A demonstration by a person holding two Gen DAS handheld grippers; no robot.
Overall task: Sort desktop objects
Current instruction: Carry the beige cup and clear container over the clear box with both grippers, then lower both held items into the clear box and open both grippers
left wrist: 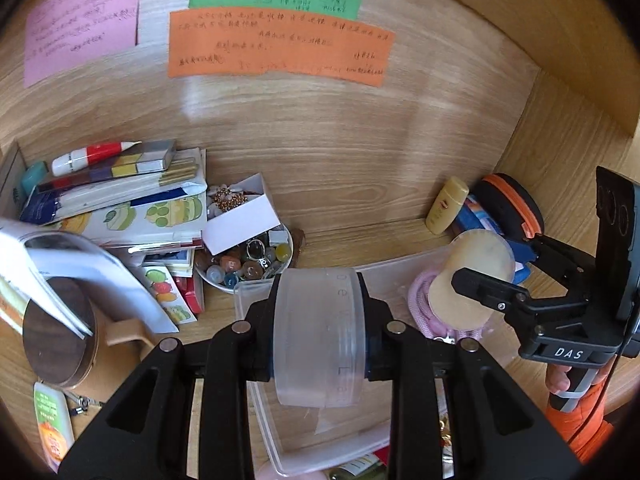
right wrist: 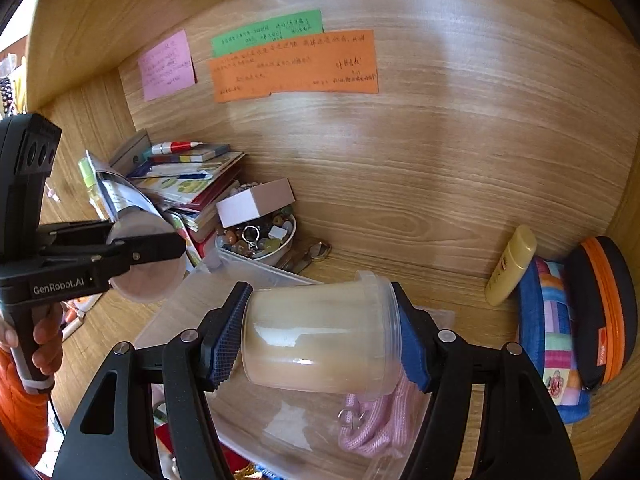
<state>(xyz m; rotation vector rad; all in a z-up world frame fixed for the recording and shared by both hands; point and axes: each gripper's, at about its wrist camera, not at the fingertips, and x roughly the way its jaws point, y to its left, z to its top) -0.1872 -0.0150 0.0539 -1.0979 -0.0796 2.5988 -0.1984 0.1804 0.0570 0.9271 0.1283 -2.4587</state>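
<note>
Left wrist view
- Left gripper (left wrist: 320, 332): jaws clamped on a translucent lid (left wrist: 320, 336), held on edge between the pads.
- Below the jaws: clear plastic bin (left wrist: 260, 408).
- Right of the jaws: right gripper (left wrist: 486, 284) pinching a jar (left wrist: 472, 276); pink cord (left wrist: 418, 296) lies in the bin under it.
- Ahead of the jaws: bowl of beads (left wrist: 244, 266), white box (left wrist: 240, 216).
- Ahead-left: book stack (left wrist: 120, 204).

Right wrist view
- Right gripper (right wrist: 320, 336): jaws closed on the jar (right wrist: 320, 336), lying sideways, filled with beige contents.
- Beneath the jaws: pink cord (right wrist: 372, 424) in the bin (right wrist: 256, 272).
- Left of the jaws: left gripper (right wrist: 148, 256) gripping the lid (right wrist: 148, 276).
- Far right: yellow bottle (right wrist: 510, 266), orange-zip case (right wrist: 604, 312).
</note>
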